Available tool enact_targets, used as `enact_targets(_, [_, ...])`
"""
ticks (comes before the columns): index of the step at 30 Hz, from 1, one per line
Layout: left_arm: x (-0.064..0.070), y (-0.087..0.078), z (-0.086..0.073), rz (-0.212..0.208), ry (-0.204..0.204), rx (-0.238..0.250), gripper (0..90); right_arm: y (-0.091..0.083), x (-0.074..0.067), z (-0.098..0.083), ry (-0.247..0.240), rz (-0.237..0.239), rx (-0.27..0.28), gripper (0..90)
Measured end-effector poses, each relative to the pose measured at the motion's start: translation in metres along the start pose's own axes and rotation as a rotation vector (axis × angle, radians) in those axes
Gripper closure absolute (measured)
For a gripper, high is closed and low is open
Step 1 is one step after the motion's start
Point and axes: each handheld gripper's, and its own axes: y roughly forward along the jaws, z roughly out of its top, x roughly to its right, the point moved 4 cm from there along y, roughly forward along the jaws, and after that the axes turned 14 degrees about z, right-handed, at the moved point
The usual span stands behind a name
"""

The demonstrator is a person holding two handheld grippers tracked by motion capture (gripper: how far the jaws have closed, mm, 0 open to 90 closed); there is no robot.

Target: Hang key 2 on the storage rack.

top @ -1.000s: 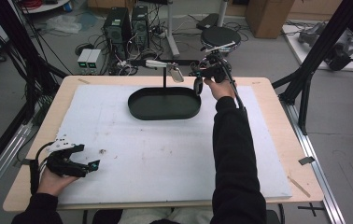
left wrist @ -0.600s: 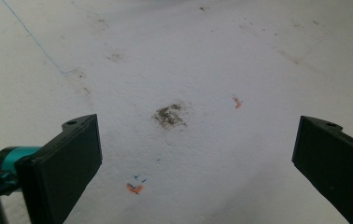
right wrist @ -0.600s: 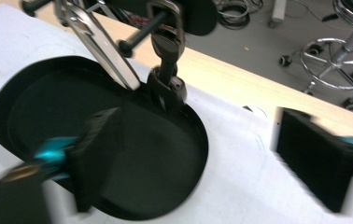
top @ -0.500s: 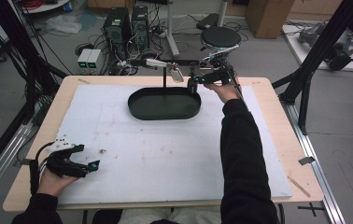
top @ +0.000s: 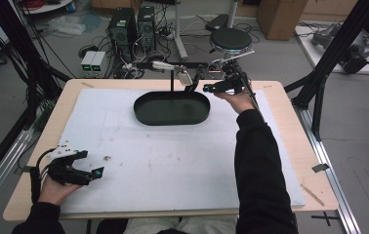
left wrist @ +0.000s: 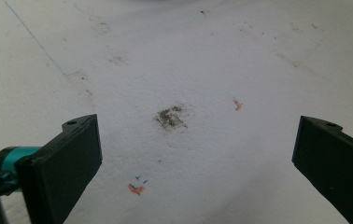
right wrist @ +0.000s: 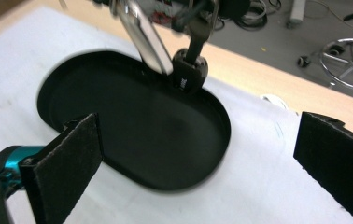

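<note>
Since my right gripper (top: 207, 88) has just spread its jaws, nothing between, by the tray (top: 172, 108), my left gripper (top: 94, 173) rests spread on the desk (top: 280, 97).

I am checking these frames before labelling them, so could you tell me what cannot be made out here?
- Black key fob hanging over the black tray: right gripper view, its label is too small and blurred to read.
- Stand arm holding the silver carabiner: right gripper view, cut off by the top edge.
- Right gripper: high view, too small and dark to show how its jaws stand.
- Grey smudge on the white mat: left gripper view, what it is cannot be told.
</note>
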Motion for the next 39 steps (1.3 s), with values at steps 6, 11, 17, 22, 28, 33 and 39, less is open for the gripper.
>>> enact_targets(6, [0.001, -0.001, 0.0, -0.002, 0.0, 0.001, 1.9, -0.008, -0.008, -0.011, -0.04, -0.009, 0.017, 0.8])
enact_targets(11, [0.001, -0.001, 0.0, -0.002, 0.004, 0.0, 1.9, -0.015, -0.014, -0.019, -0.062, -0.009, 0.007, 0.8])
enact_targets(17, [0.002, -0.001, 0.0, 0.0, 0.004, -0.002, 1.9, -0.028, -0.019, -0.032, -0.077, -0.009, 0.03, 0.8])
enact_targets(22, [0.002, -0.001, -0.001, 0.001, 0.008, -0.004, 1.9, -0.037, -0.017, -0.047, -0.089, -0.024, 0.048, 0.8])
enact_targets(28, [0.002, -0.001, -0.002, 0.001, 0.008, -0.012, 1.9, -0.045, -0.019, -0.068, -0.1, -0.035, 0.053, 0.8])
enact_targets(33, [0.002, -0.001, -0.002, 0.002, 0.01, -0.014, 1.9, -0.052, -0.021, -0.086, -0.114, -0.048, 0.046, 0.8])
enact_targets(39, [0.003, 0.0, -0.002, -0.002, 0.013, -0.018, 1.9, -0.06, -0.017, -0.109, -0.092, -0.052, 0.031, 0.8])
